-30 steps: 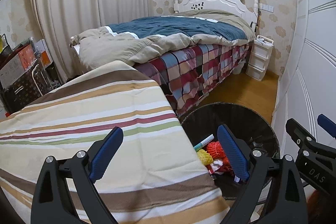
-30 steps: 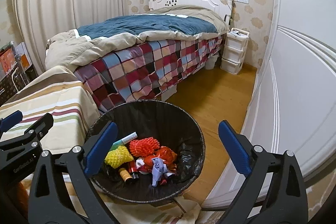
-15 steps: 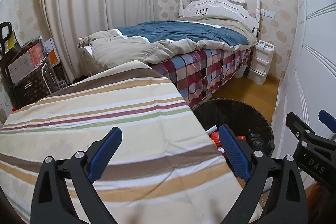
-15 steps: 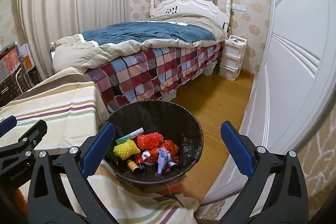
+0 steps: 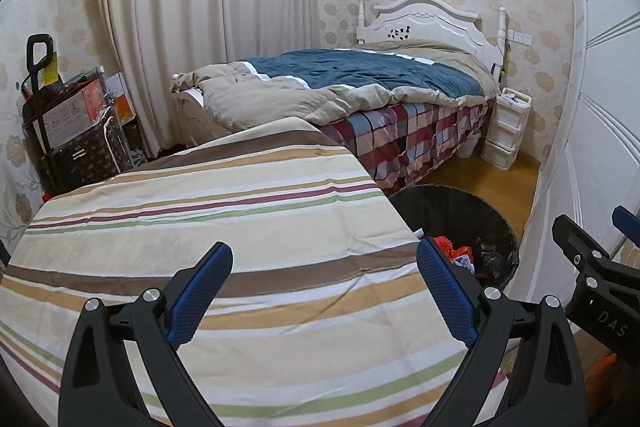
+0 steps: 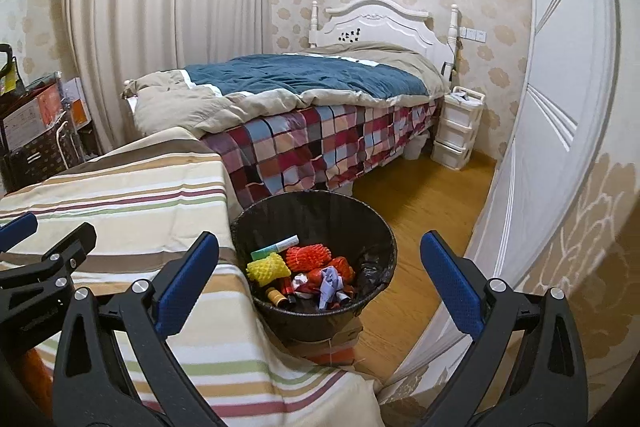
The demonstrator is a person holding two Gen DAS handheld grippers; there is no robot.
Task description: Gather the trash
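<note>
Left gripper: two black plastic arms with triangular cut-outs, silver screw heads at the joints, blue cross-hatched rubber pads. Right gripper: same build; white lettering "DAS" is printed on its black side.

A table under a striped cloth fills the near left; its top is bare. Just beside its right edge a black bin stands on a flat box on the wood floor. A white drawer unit stands on the floor by the bed.
</note>
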